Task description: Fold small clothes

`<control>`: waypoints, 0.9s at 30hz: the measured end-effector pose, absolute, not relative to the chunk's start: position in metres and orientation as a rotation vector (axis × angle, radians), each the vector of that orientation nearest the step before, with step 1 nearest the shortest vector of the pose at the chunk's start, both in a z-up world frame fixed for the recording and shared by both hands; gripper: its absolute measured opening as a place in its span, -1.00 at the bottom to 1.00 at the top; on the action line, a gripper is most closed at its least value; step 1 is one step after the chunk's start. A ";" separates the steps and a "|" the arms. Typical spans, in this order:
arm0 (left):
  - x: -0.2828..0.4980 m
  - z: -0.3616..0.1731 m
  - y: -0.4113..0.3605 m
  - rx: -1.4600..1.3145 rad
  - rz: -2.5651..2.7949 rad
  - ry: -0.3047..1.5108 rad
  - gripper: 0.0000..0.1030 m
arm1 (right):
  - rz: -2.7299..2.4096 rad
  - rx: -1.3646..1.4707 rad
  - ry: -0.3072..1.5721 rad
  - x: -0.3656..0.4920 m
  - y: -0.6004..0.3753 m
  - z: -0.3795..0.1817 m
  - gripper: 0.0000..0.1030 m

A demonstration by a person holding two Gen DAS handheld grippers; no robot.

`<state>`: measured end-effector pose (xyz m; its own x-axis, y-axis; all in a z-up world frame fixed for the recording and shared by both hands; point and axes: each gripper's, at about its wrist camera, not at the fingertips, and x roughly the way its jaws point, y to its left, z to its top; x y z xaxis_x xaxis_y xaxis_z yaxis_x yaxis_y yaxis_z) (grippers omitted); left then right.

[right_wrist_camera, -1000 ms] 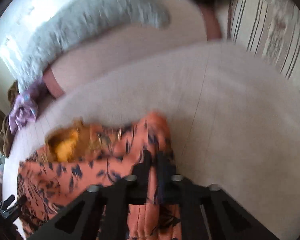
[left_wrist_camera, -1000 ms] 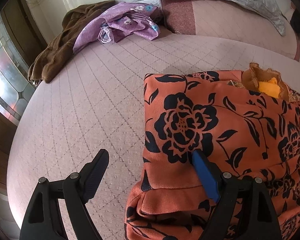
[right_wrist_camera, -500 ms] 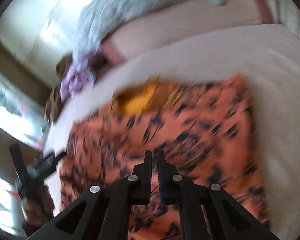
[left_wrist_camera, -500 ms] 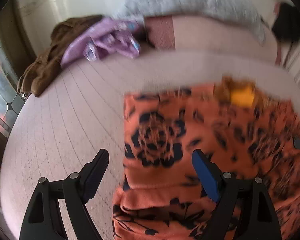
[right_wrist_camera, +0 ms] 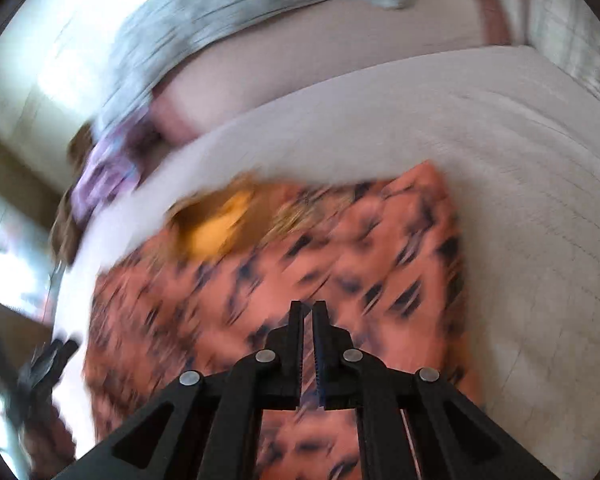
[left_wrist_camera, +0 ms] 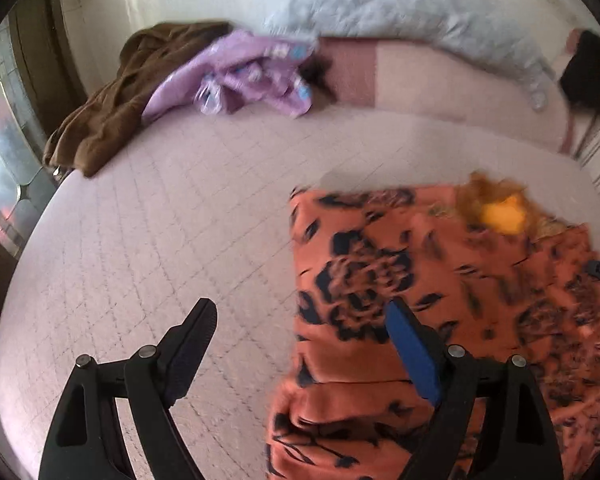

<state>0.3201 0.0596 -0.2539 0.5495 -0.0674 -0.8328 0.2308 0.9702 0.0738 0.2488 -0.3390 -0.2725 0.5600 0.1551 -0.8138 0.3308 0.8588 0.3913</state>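
An orange garment (left_wrist_camera: 440, 280) printed with black flowers is seen spread on a pale quilted bed (left_wrist_camera: 160, 220), filling the left wrist view from about three o'clock down to six o'clock, where it is cut off by the frame. A yellow patch (left_wrist_camera: 504, 216) inside a brownish ruffle is made out at its far edge, near two o'clock, though what that part is cannot be told through the blur. The left gripper (left_wrist_camera: 300, 316) is held spread wide above the bed, with nothing pinched: one black finger stands over bare quilting at seven o'clock, and the blue-padded finger (left_wrist_camera: 410, 348) is seen over the garment's left border. Whether that pad touches the cloth cannot be told. In the right wrist view everything is heavily smeared; the garment's pattern is reduced to dark streaks. The right gripper (right_wrist_camera: 308, 312) is clenched, its fingers all but meeting at the centre low in the frame, over the cloth; whether any fabric is caught in the narrow slit cannot be told. At eleven o'clock in the left view, a brown garment (left_wrist_camera: 112, 100) and a purple one (left_wrist_camera: 244, 72) are heaped beside a grey quilted pillow (left_wrist_camera: 420, 12), with a dark shape (left_wrist_camera: 588, 68) cut by the rim at two o'clock.
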 end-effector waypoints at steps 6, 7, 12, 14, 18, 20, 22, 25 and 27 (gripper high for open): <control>0.329 -0.276 0.050 0.269 -0.145 1.055 0.69 | -0.119 0.686 1.034 0.261 -0.370 -0.297 -0.84; 0.324 -0.269 0.047 0.280 -0.156 1.020 0.69 | -0.100 0.701 1.020 0.253 -0.373 -0.291 -0.84; 0.303 -0.258 0.028 0.299 -0.201 0.943 0.71 | -0.040 0.622 1.020 0.205 -0.357 -0.282 -0.84; 0.301 -0.280 0.022 0.386 -0.170 1.009 0.71 | -0.038 0.586 1.083 0.201 -0.351 -0.303 -0.85; 0.265 -0.256 0.026 0.348 -0.184 0.929 0.71 | -0.027 0.646 1.060 0.191 -0.355 -0.289 -0.82; 0.244 -0.235 0.027 0.333 -0.176 0.858 0.71 | 0.006 0.651 0.999 0.179 -0.353 -0.270 -0.82; 0.220 -0.220 0.023 0.330 -0.166 0.807 0.71 | 0.009 0.573 0.944 0.164 -0.341 -0.252 -0.82; 0.189 -0.199 0.024 0.295 -0.144 0.774 0.71 | 0.012 0.494 0.864 0.131 -0.325 -0.222 -0.82; 0.169 -0.183 0.027 0.258 -0.150 0.757 0.71 | 0.010 0.460 0.833 0.112 -0.310 -0.206 -0.82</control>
<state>0.1690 0.0268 -0.1827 0.7180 -0.0416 -0.6948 0.2263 0.9579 0.1765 0.1117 -0.3099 -0.2063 0.6784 0.1860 -0.7107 0.1689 0.9020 0.3973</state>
